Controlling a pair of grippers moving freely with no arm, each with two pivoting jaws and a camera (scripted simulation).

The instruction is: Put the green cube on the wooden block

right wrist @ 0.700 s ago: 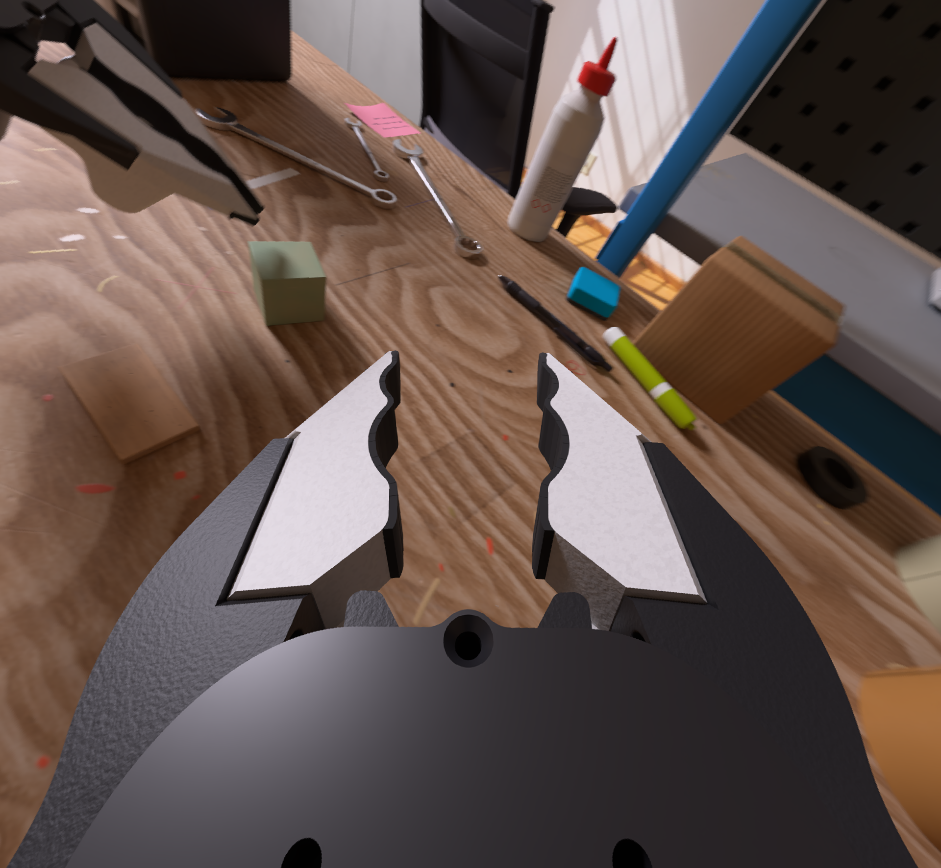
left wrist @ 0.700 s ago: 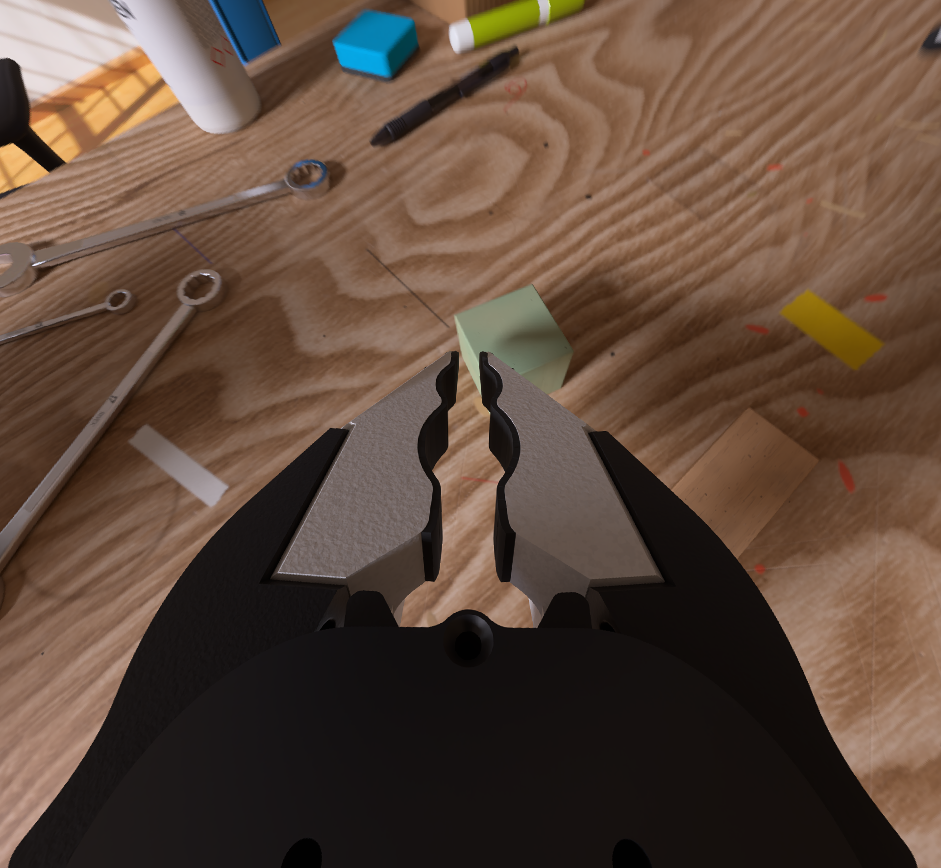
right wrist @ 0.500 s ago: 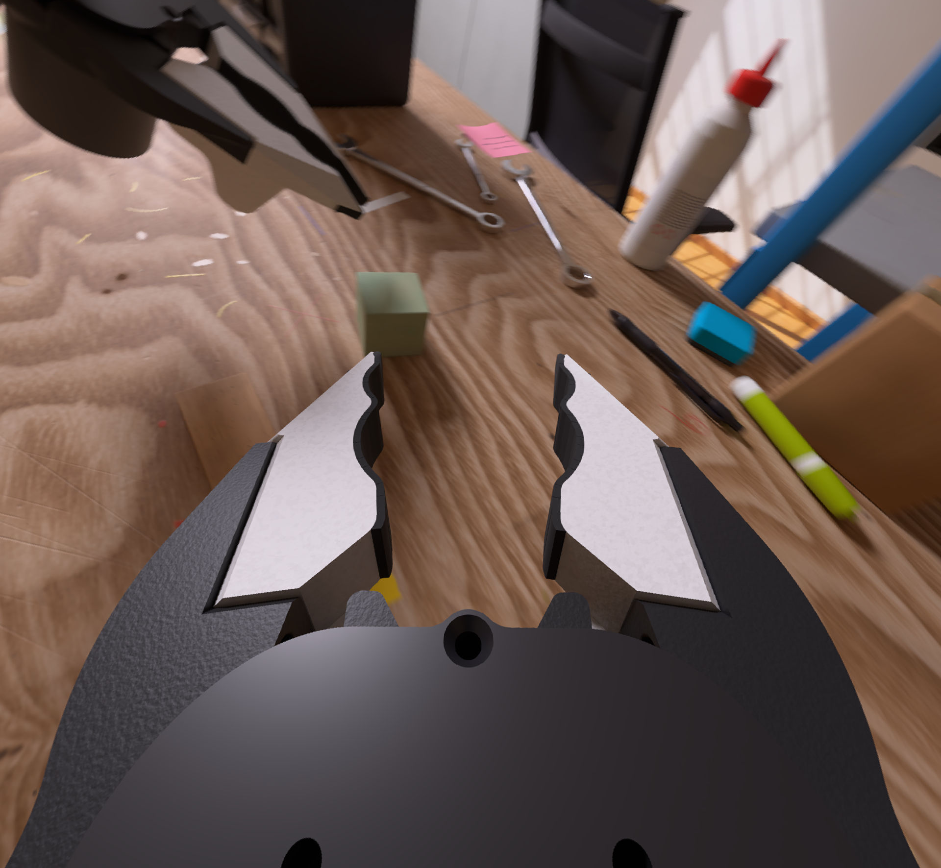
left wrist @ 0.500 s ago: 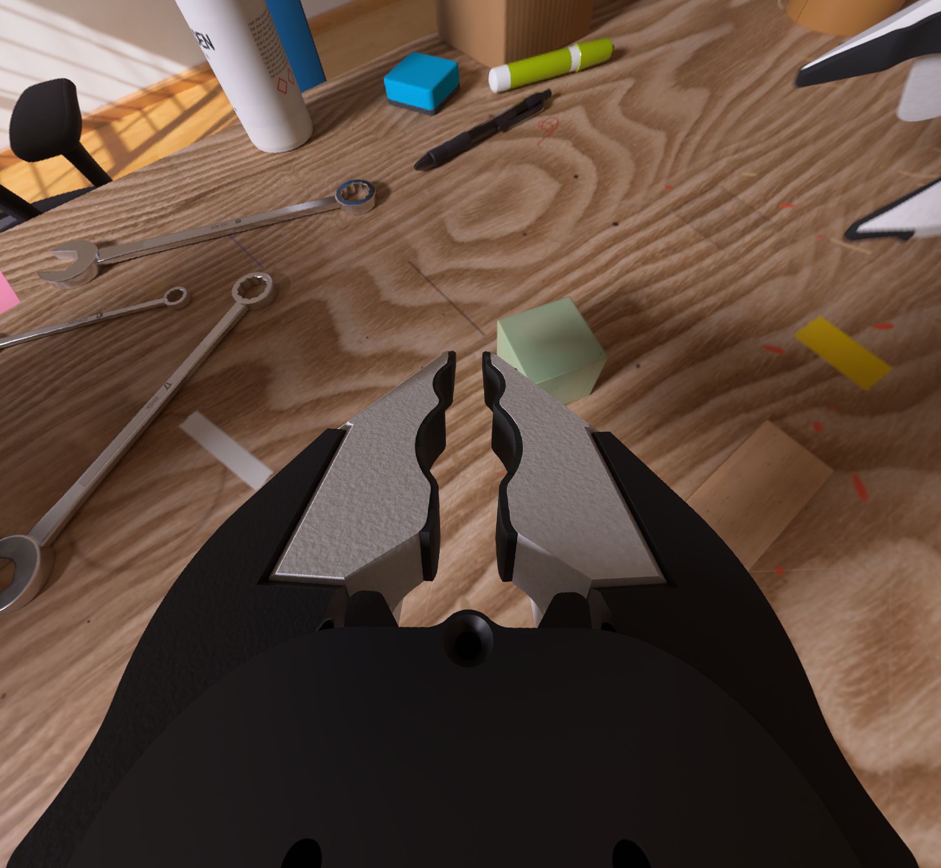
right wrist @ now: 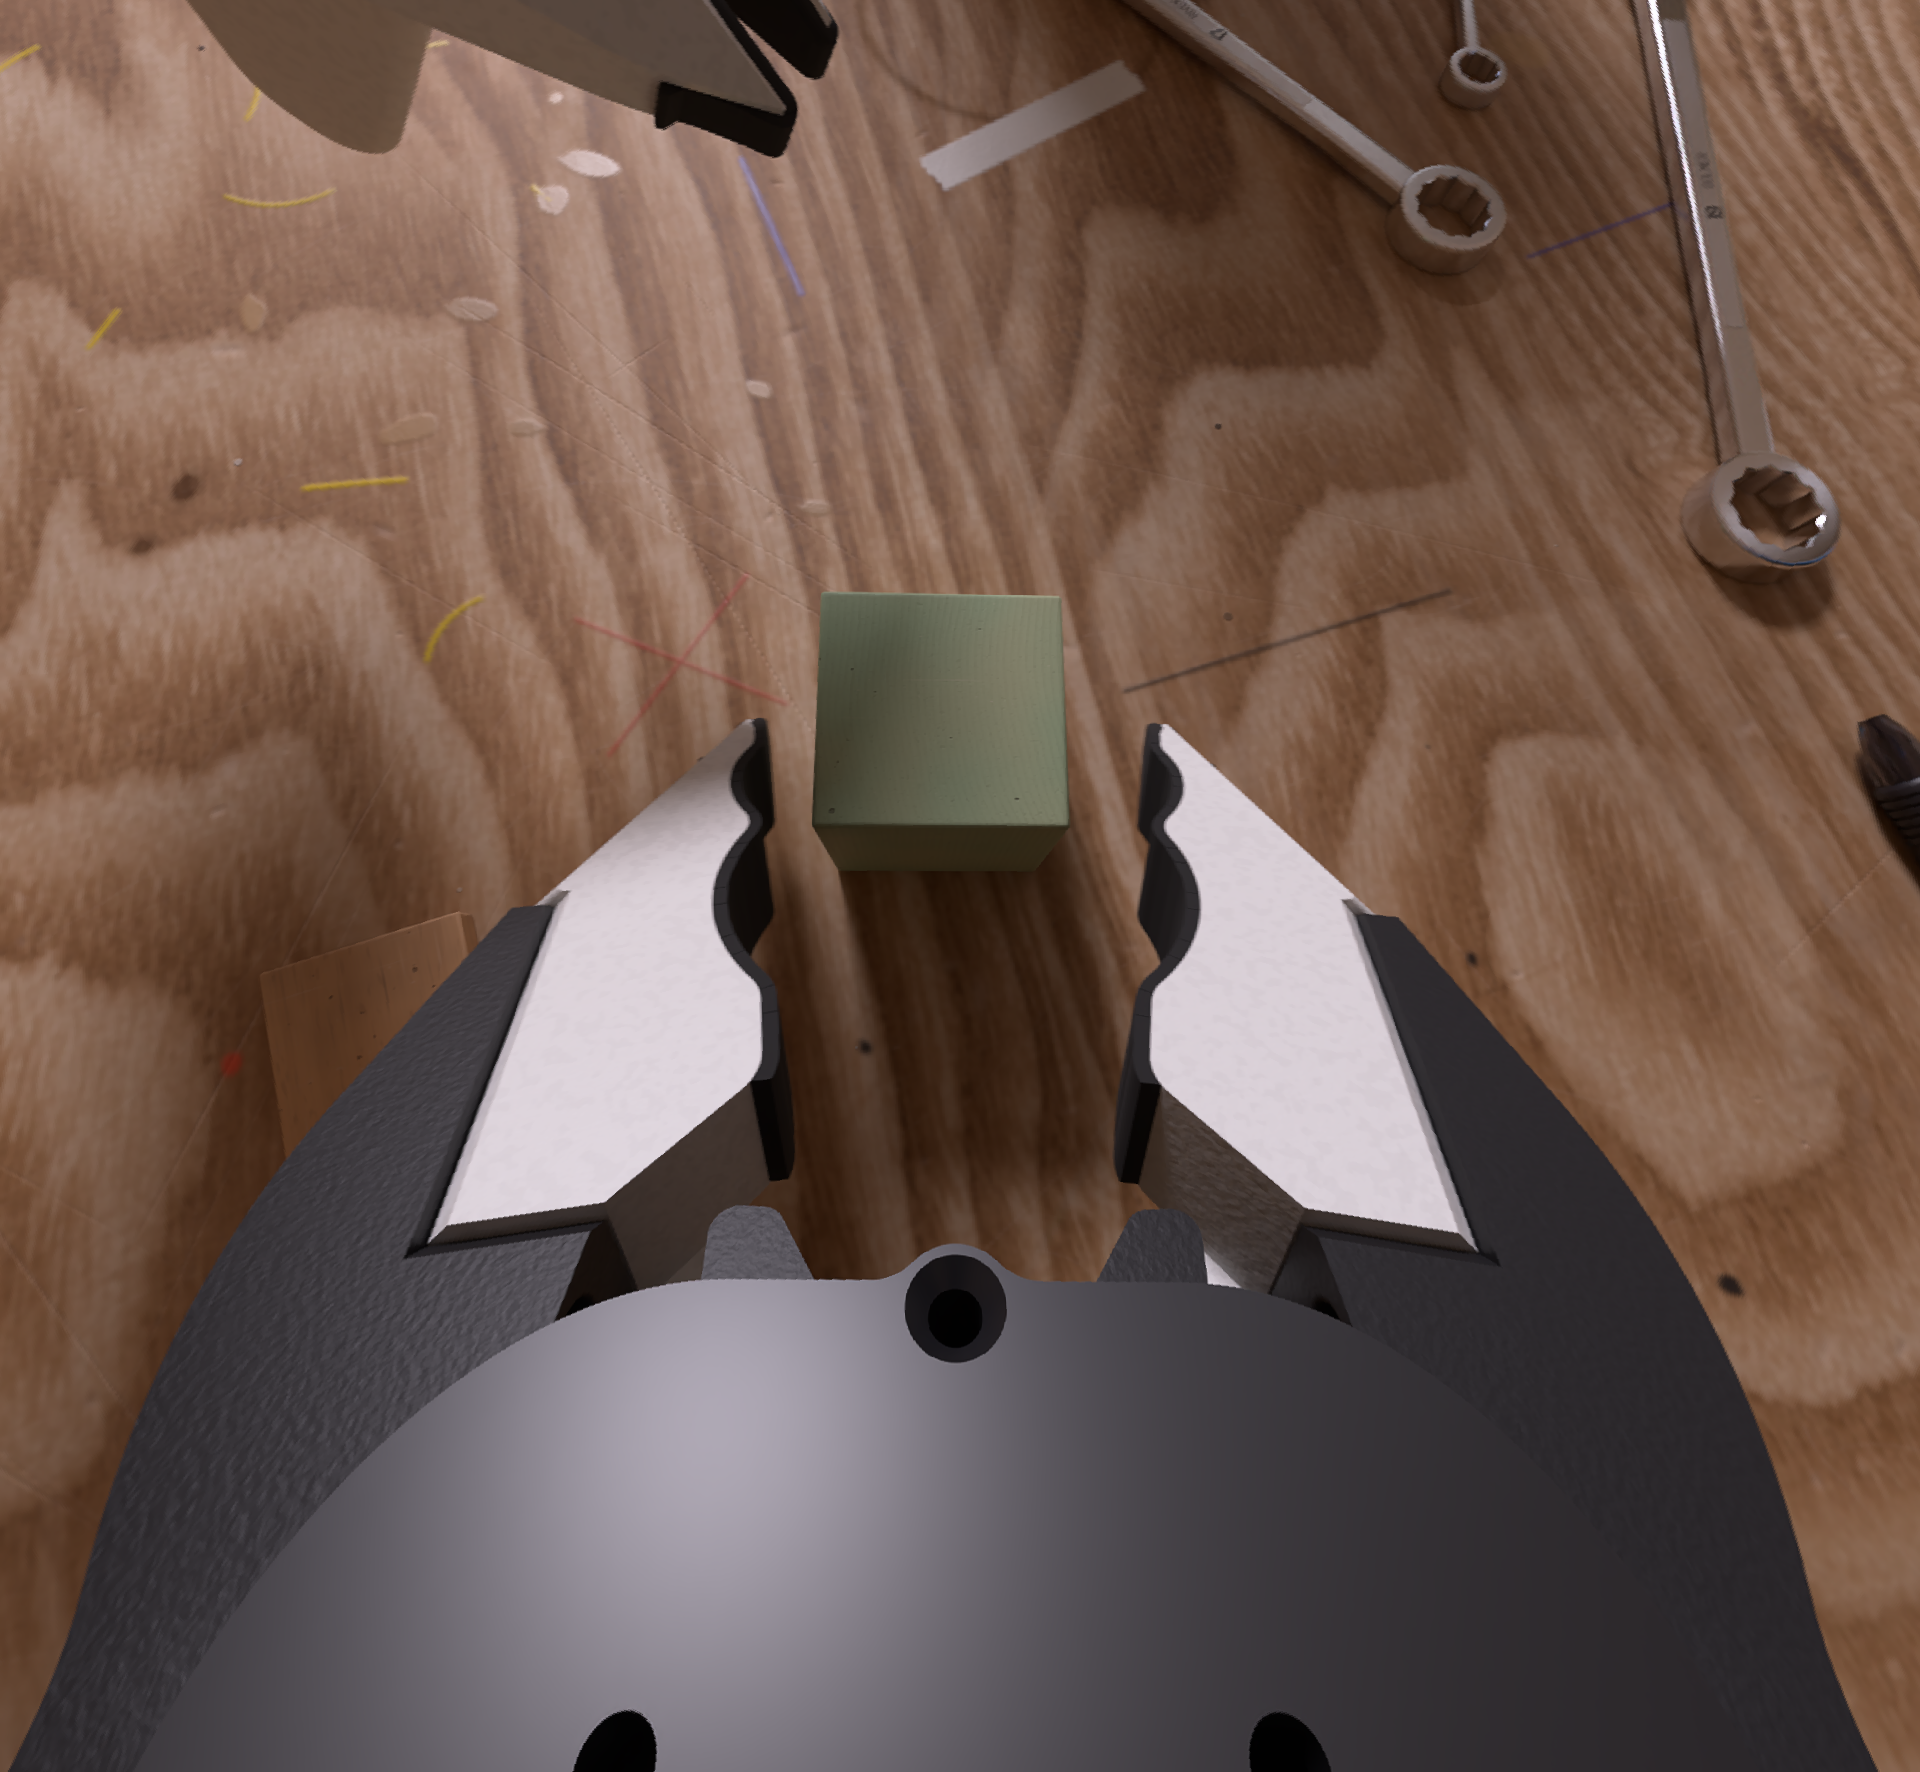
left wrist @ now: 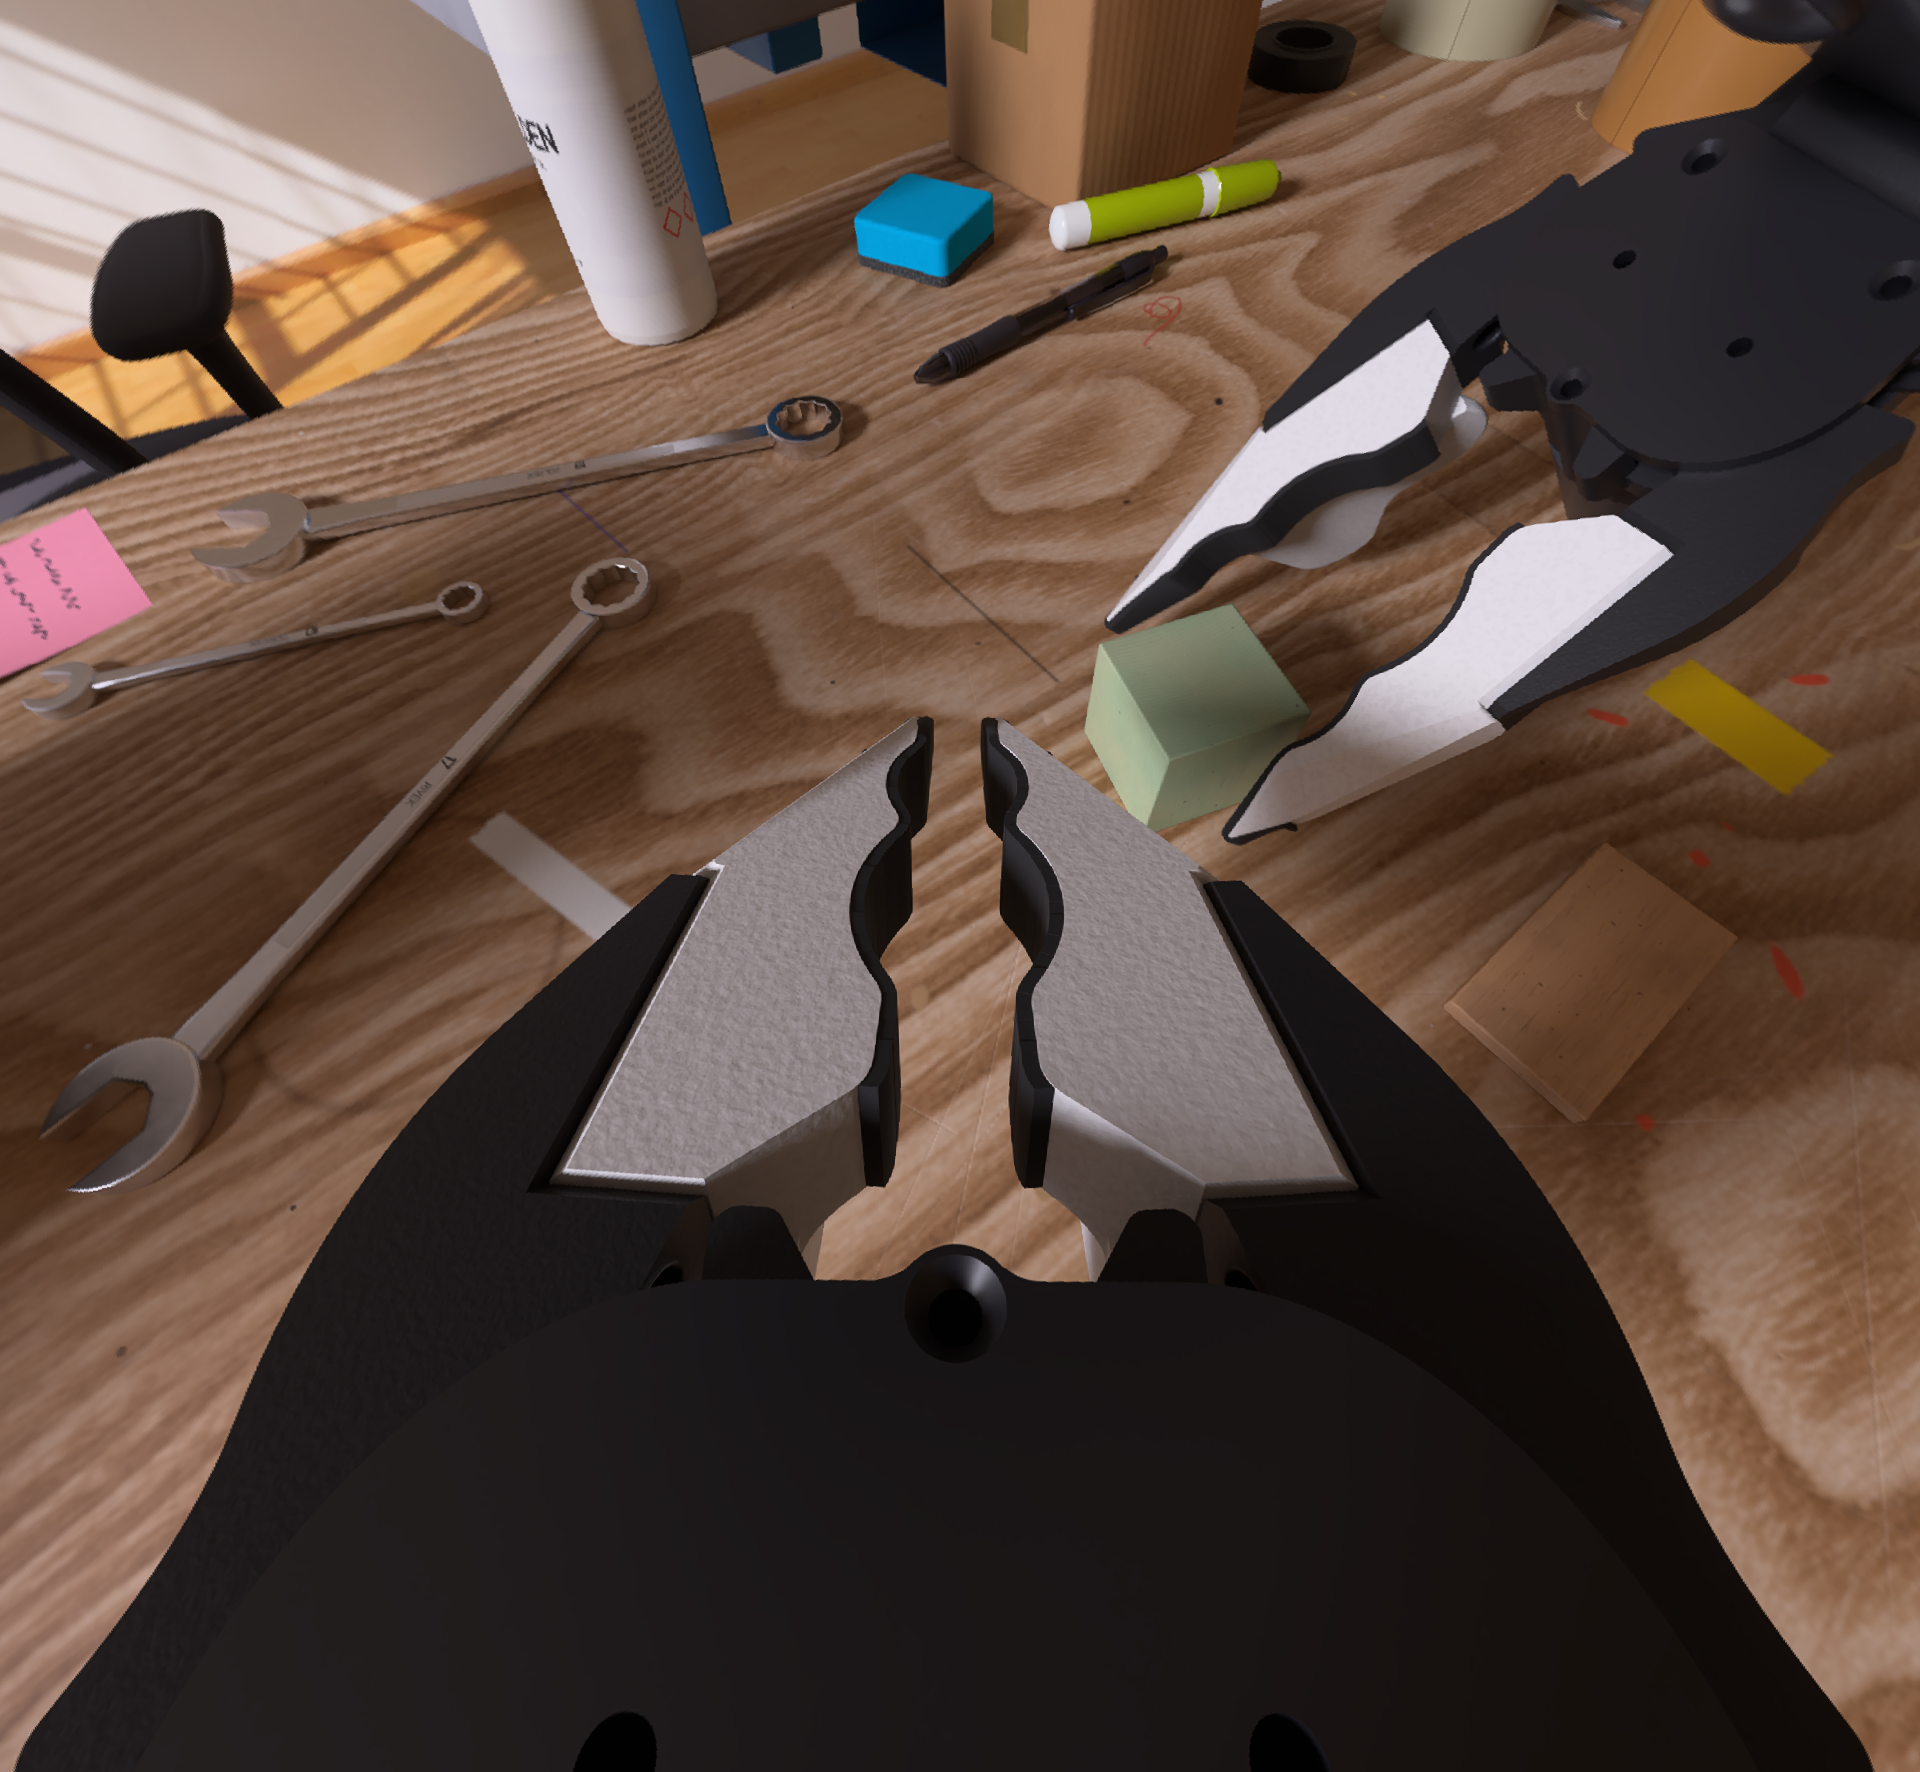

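Right claw (right wrist: 956, 735) spread wide astride green cube (right wrist: 940, 714) (not touching), left claw (left wrist: 956, 735) nearly closed, empty, raised beside it.

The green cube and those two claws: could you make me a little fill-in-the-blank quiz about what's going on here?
1. The green cube rests on the ____.
2. The right gripper has its fingers spread ____ around the cube.
3. The left gripper holds ____.
4. The wooden block lies ____ from the cube.

Missing words: table; open; nothing; apart
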